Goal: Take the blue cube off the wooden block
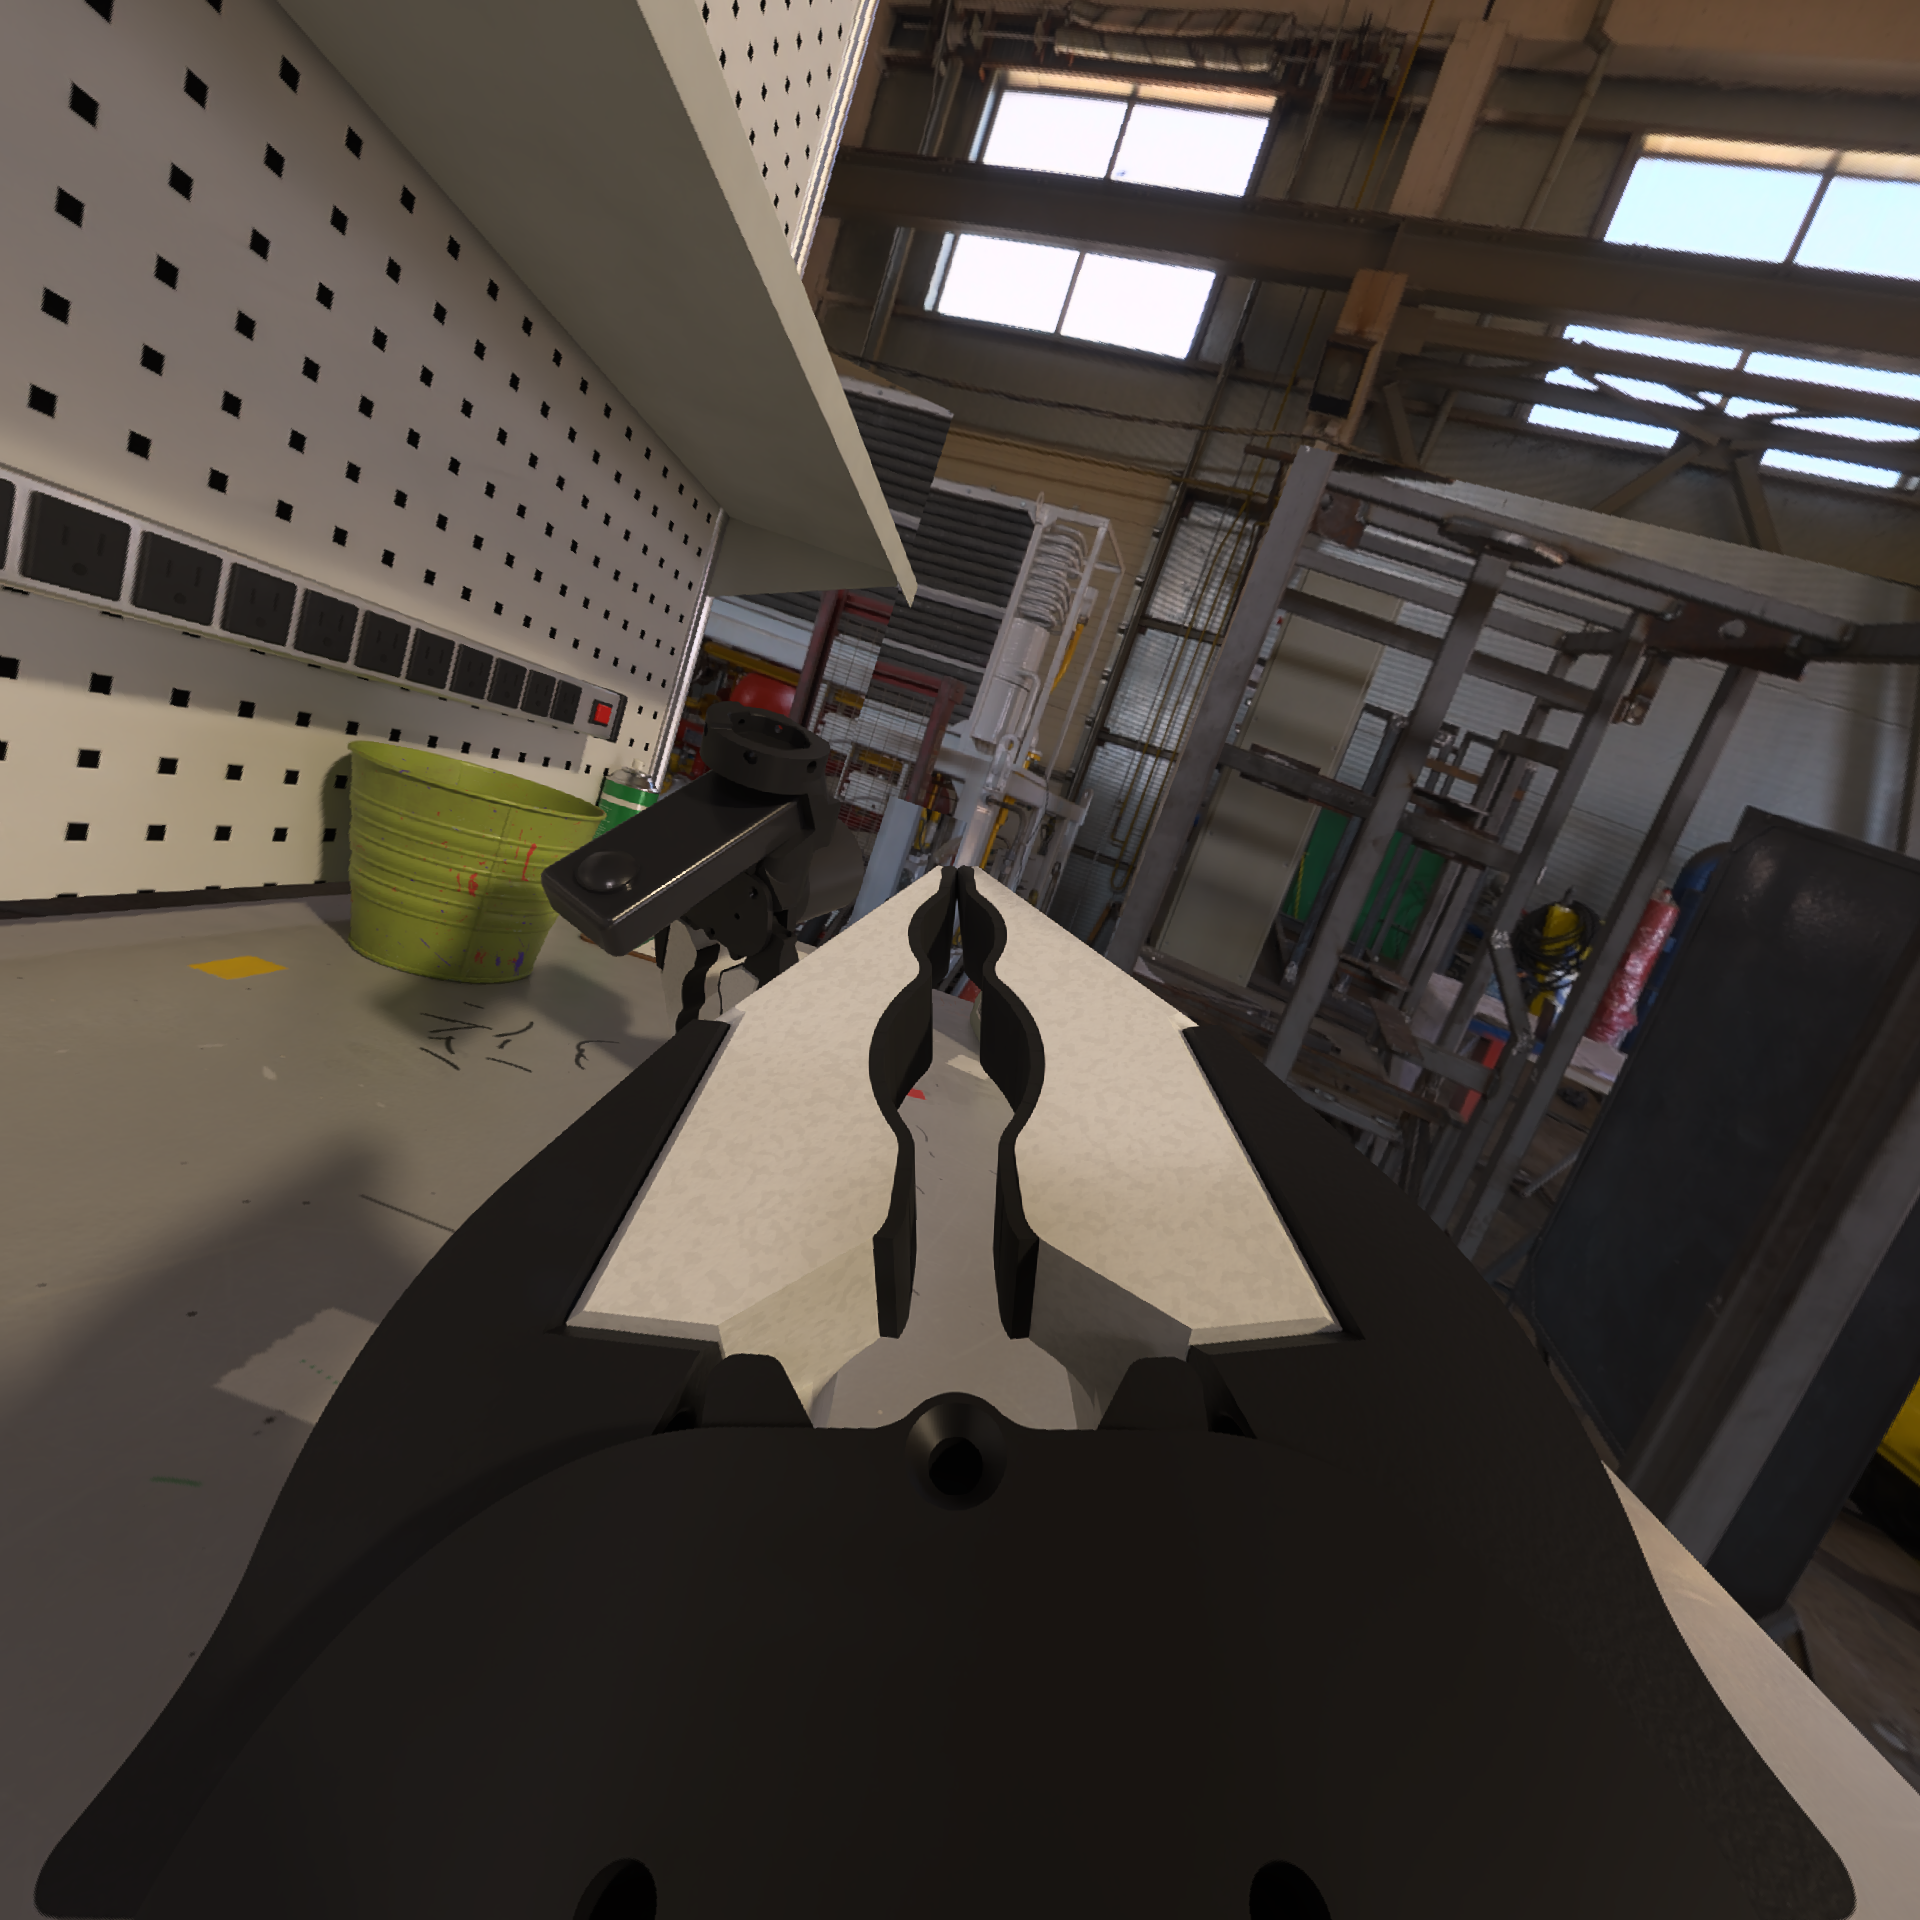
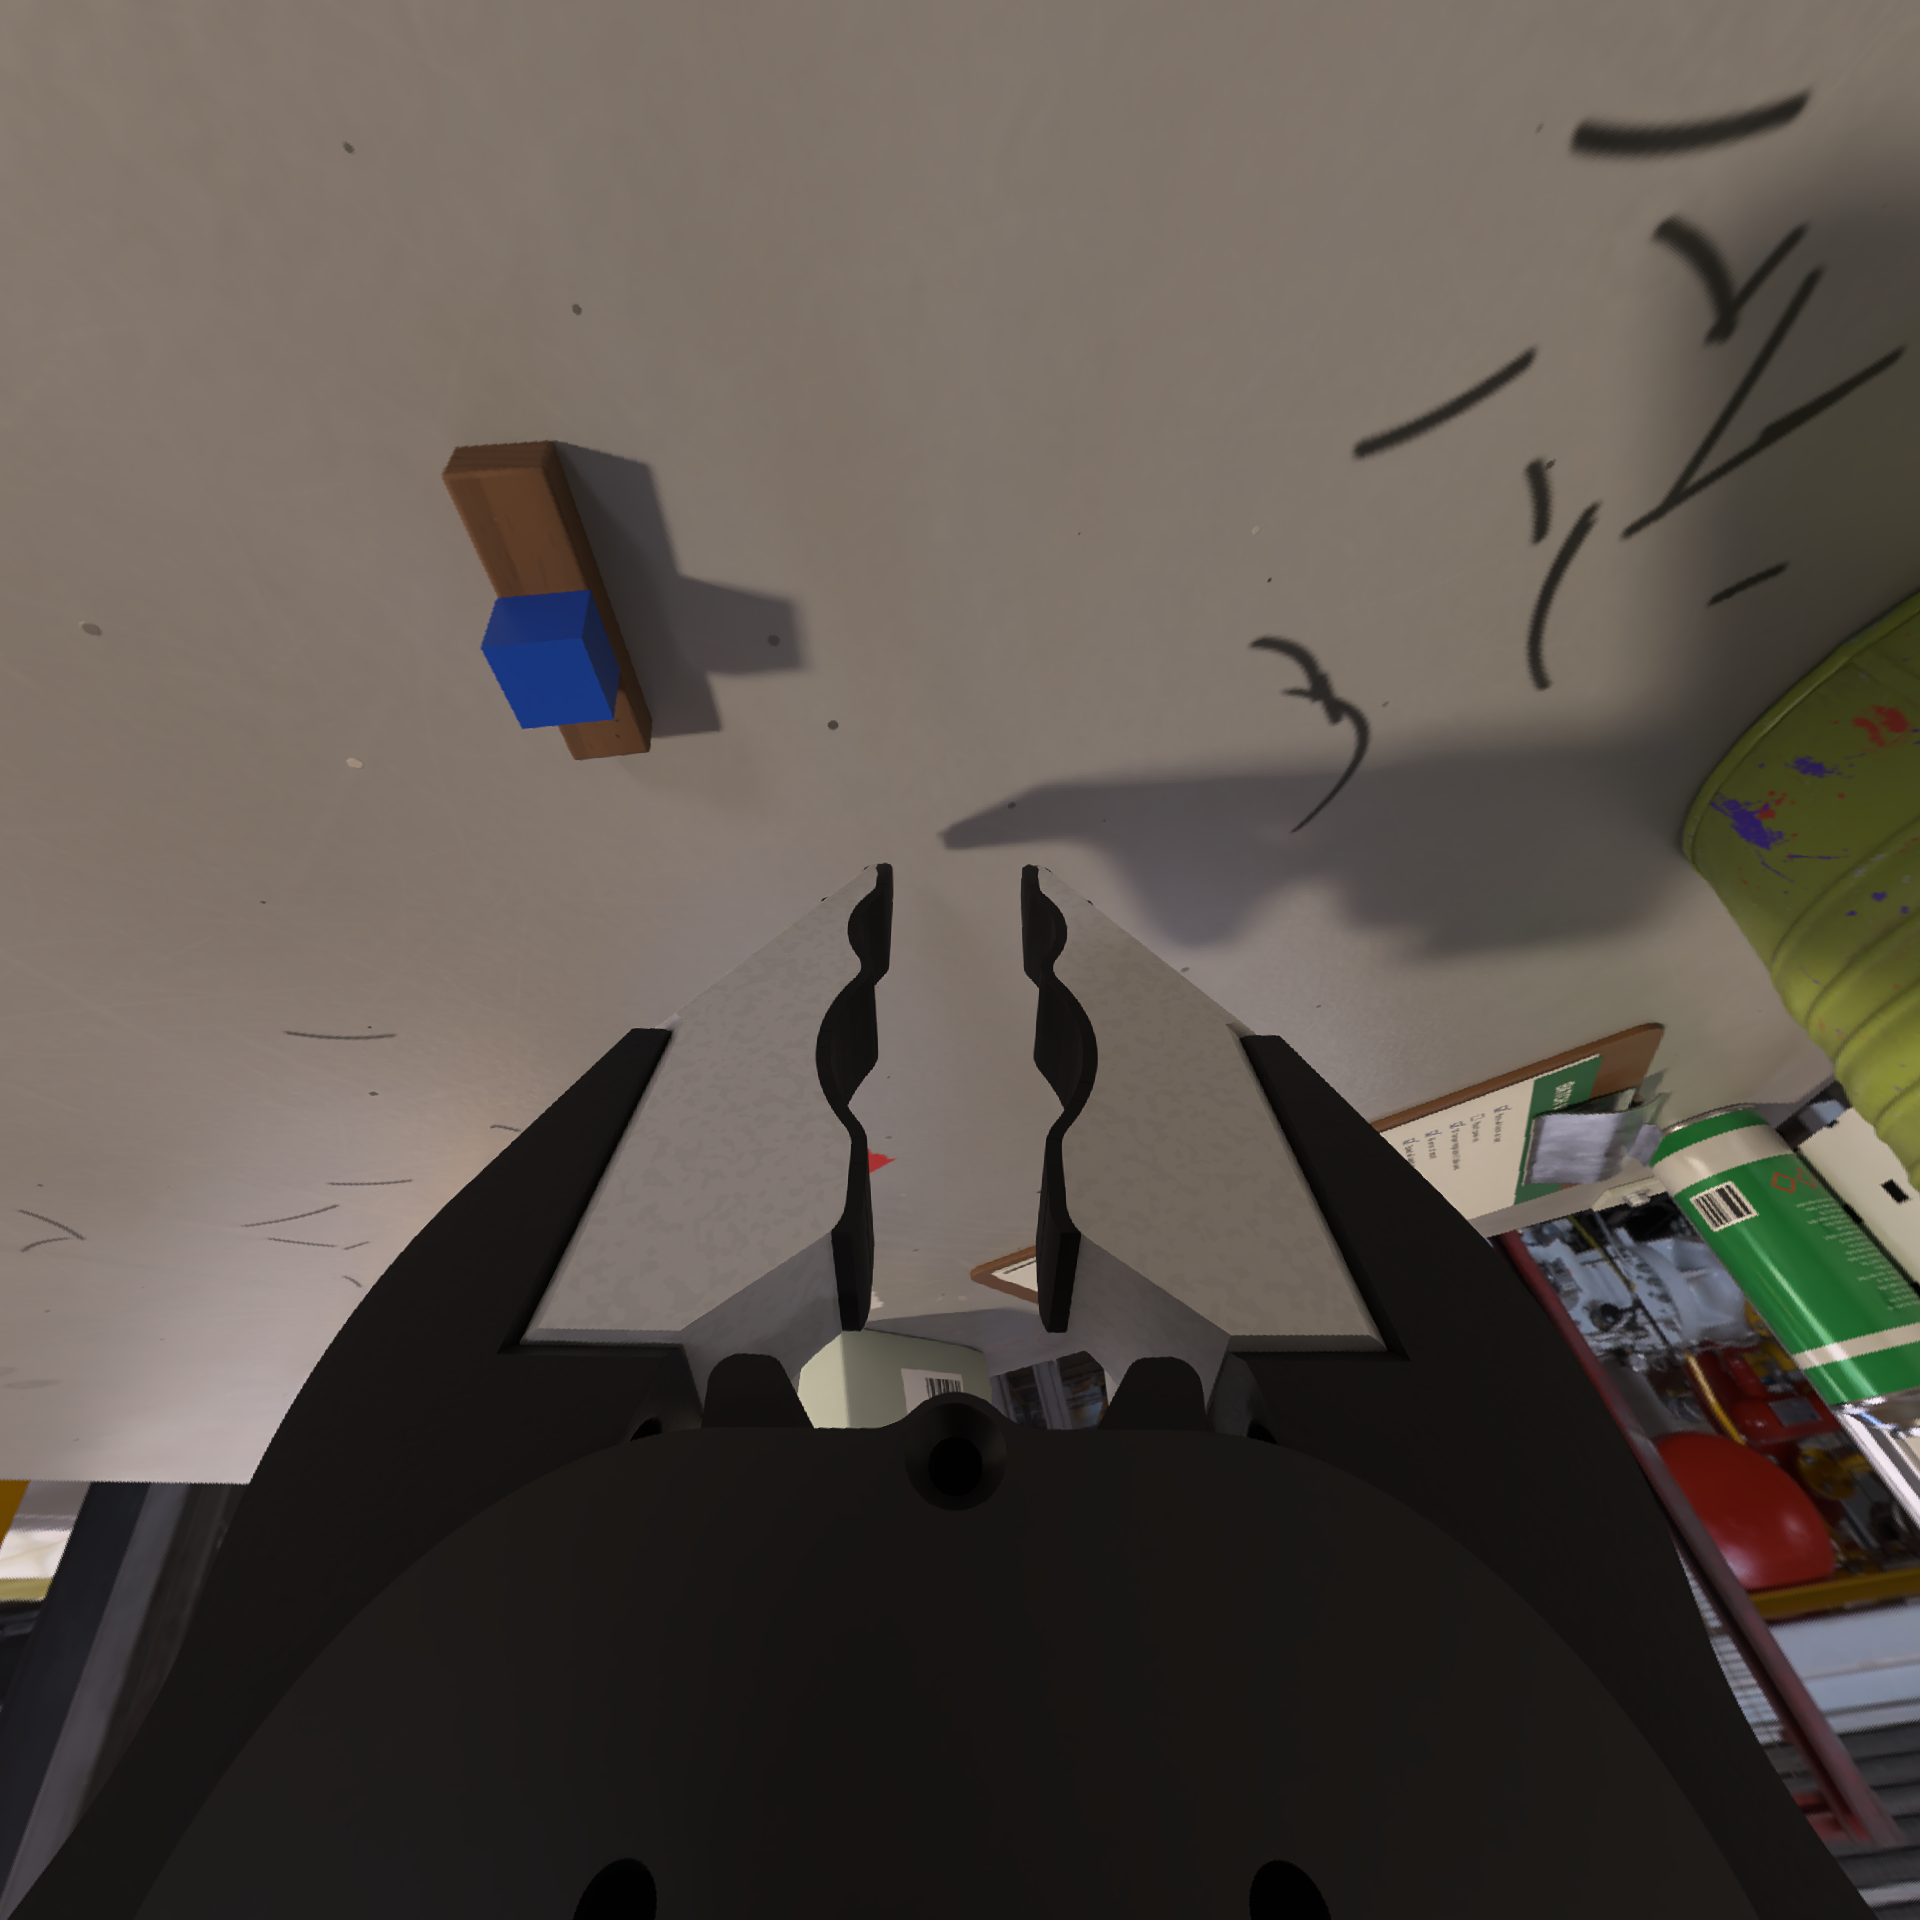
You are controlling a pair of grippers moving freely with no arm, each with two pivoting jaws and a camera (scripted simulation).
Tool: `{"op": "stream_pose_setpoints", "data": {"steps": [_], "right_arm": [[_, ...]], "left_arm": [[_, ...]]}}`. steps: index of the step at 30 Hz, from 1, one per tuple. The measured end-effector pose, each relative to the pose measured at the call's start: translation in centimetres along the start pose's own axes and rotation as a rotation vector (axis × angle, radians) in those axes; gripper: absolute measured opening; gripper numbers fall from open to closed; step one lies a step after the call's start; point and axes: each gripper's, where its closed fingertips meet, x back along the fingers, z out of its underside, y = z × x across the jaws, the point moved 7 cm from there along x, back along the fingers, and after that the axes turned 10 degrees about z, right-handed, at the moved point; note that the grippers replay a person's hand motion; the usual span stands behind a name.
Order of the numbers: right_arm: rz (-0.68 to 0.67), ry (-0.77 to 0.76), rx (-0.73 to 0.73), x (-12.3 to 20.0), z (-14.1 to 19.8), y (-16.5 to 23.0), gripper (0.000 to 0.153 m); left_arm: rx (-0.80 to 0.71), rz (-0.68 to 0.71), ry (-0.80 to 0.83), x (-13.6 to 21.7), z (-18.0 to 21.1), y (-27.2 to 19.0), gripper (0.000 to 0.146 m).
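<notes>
In the right wrist view a blue cube (image 2: 545,660) sits on one end of a flat wooden block (image 2: 525,540) that lies on the grey table (image 2: 1039,416). My right gripper (image 2: 956,873) is open and empty, above the table, with the cube ahead and to its left. My left gripper (image 1: 956,878) is shut and empty, held over the table and pointing toward the workshop. The right gripper also shows in the left wrist view (image 1: 707,883), farther off, beside the bucket. The cube and block do not show in the left wrist view.
A green bucket (image 1: 457,862) stands by the pegboard wall (image 1: 364,364); it also shows in the right wrist view (image 2: 1829,862). A green can (image 2: 1808,1268), a clipboard (image 2: 1507,1132) and a white box (image 2: 894,1382) lie near it. A shelf (image 1: 790,312) overhangs the table. Black scribbles (image 2: 1714,395) mark the tabletop.
</notes>
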Motion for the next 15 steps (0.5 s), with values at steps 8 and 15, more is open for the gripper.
{"op": "stream_pose_setpoints", "data": {"steps": [8,15], "right_arm": [[-0.053,-0.037,-0.018,-0.4,0.3,-0.2,0.015],[-0.058,-0.145,-0.063,1.4,0.8,-0.5,0.0]], "left_arm": [[-0.001,0.001,-0.001,0.0,0.0,0.0,0.0],[0.001,0.0,0.0,0.0,0.0,0.0,0.0]]}}
